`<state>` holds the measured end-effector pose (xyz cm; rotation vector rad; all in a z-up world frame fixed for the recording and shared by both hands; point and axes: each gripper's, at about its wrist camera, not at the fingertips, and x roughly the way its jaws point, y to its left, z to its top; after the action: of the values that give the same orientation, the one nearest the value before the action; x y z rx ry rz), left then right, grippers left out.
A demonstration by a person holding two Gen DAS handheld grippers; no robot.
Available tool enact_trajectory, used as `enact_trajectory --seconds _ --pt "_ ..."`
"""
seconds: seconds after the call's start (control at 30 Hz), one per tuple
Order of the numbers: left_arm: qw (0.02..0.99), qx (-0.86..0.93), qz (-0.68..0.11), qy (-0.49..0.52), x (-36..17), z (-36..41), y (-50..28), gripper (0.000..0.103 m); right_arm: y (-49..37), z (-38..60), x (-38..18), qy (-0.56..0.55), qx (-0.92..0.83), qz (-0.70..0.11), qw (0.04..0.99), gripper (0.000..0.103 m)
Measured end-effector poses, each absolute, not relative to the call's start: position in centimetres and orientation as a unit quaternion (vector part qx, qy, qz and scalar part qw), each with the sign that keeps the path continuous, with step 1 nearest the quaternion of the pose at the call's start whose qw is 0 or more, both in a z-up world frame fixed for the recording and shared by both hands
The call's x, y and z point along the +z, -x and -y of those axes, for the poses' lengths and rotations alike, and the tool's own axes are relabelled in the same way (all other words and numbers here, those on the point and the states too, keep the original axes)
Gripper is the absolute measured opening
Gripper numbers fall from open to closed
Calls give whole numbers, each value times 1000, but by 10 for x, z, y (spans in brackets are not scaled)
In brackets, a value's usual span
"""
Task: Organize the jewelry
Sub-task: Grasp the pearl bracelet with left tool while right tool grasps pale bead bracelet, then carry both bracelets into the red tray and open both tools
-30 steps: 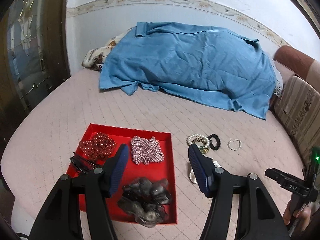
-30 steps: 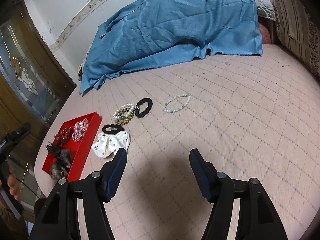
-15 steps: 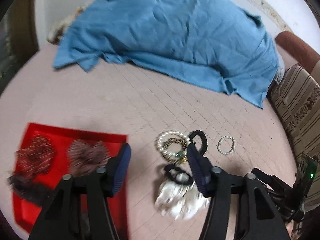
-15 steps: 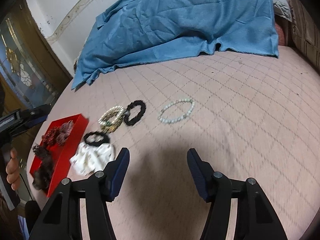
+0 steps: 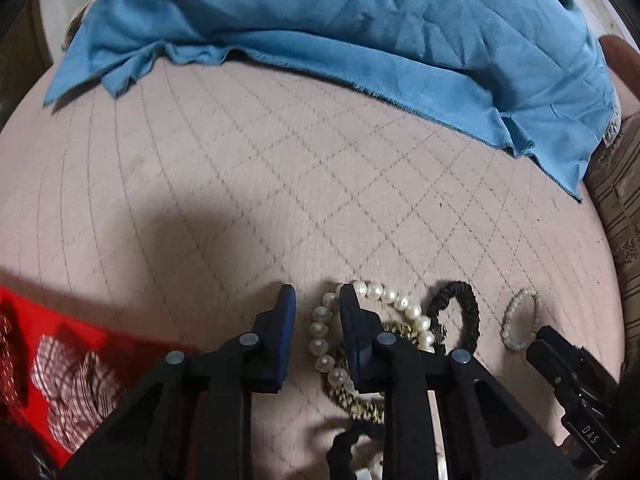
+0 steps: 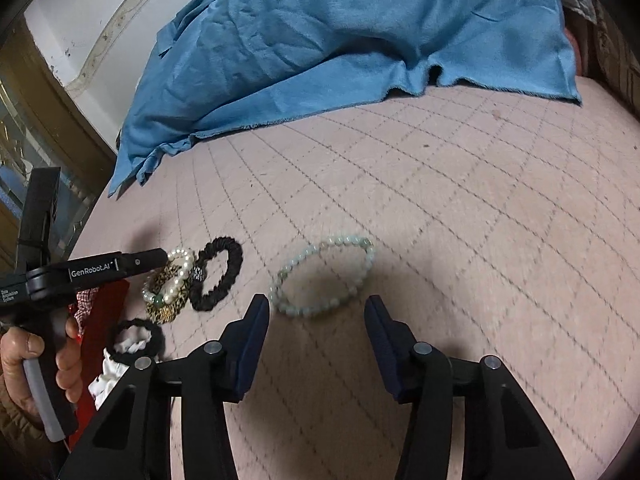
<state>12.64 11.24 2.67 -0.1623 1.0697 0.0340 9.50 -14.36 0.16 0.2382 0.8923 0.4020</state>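
- The left gripper (image 5: 316,320) is down at the pile of bracelets, its fingers narrowed but not closed, with the near arc of the pearl bracelet (image 5: 320,340) lying in the gap between them.
- One blue pad sits inside the pearl ring and the other outside it, so a squeeze looks set to pinch that strand. I cannot tell whether either pad touches the beads yet.
- Under the pearls, toward the gripper's body, lies a leopard-print band (image 5: 360,400). Just past the right-hand finger is a black scrunchie (image 5: 464,316).
- The red tray (image 5: 48,320), with a checked scrunchie (image 5: 72,384) in it, lies off to the left of those fingers, near but apart from the pile.
- The right gripper (image 6: 318,308) hovers with fingers wide and empty. The pale green bead bracelet (image 6: 324,276) lies straight ahead of them, just beyond the tips, its long axis running across the gap, slanted up to the right.
- By my reckoning each hand has its own target: the left is nearer the pearls, the right nearer the green beads.
- The quilted pink bedcover (image 6: 460,208) is soft, so a strand may sink as fingers press.
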Motion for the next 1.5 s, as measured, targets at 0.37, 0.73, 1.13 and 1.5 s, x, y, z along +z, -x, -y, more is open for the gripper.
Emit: enact_trajectory --seconds 0.37,0.73,1.13,1.5 --pt "875 18 -484 14 32 -85 -115 9 -98 140 1 -92 163 -419 889 7" --pt "896 -30 -441 42 95 -84 -61 9 -44 156 47 -107 163 -375 906 6" --pt "907 -90 -403 79 147 -73 23 9 35 200 84 -135 131 -343 920 7" --pt "931 -85 -349 64 191 -93 92 9 82 193 109 -120 135 -326 928 7"
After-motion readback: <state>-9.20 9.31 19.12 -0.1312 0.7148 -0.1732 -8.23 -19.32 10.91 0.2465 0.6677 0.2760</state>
